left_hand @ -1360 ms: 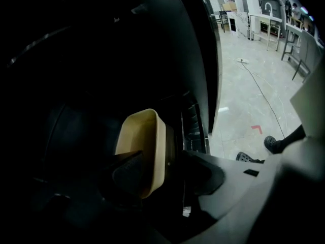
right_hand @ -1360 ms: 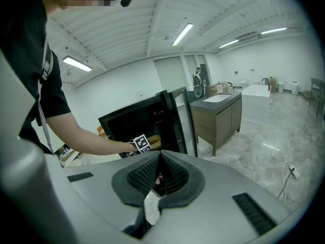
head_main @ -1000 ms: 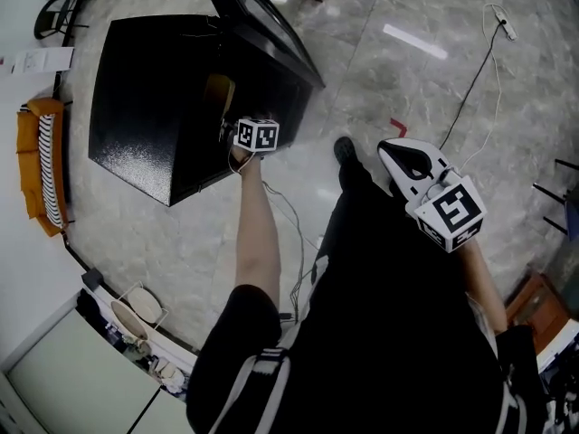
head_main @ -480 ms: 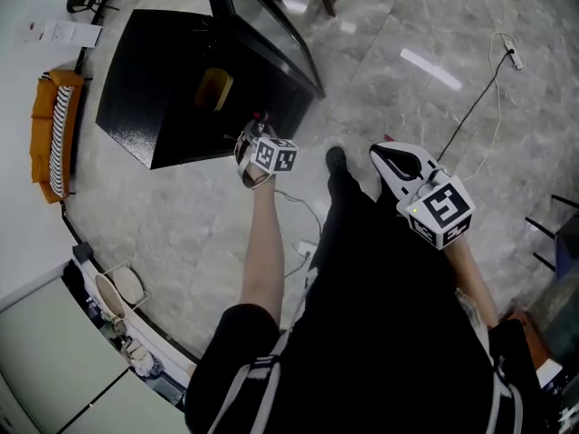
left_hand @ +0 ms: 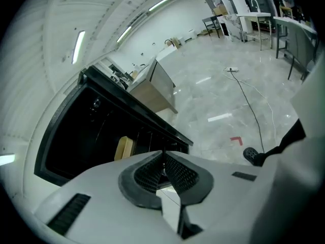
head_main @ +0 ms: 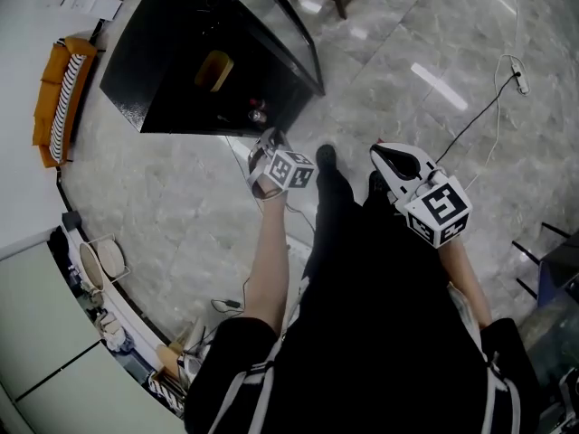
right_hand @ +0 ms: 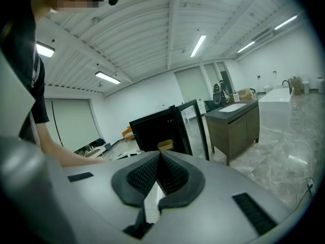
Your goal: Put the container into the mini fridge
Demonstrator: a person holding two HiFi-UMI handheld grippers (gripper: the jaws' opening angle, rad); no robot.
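Mini fridge: the black mini fridge (head_main: 149, 70) stands on the floor ahead of both sets of jaws, with its door (head_main: 271, 21) swung wide. I judge it is open because the job is not closed out yet.
Container: the container (head_main: 214, 69) sits inside the fridge, on a shelf as far as I can tell. It is beyond the left jaws, a little to their left and well apart from them. It is a tan, boxy tub standing upright against the dark interior. I can't make out a lid or label.
Left gripper: the left gripper (left_hand: 163, 155) has just been closing its jaws, and they meet pad to pad with nothing between them. It hangs clear of the fridge opening, angled down toward it, which I read as a hand with no load to carry.
Right gripper: the right gripper (right_hand: 159, 154) also has its jaws pressed together and empty. It is off to the side, farther from the fridge, and I judge it is simply kept out of the way.
Progress: the placing looks done, and the door seems the only thing left.
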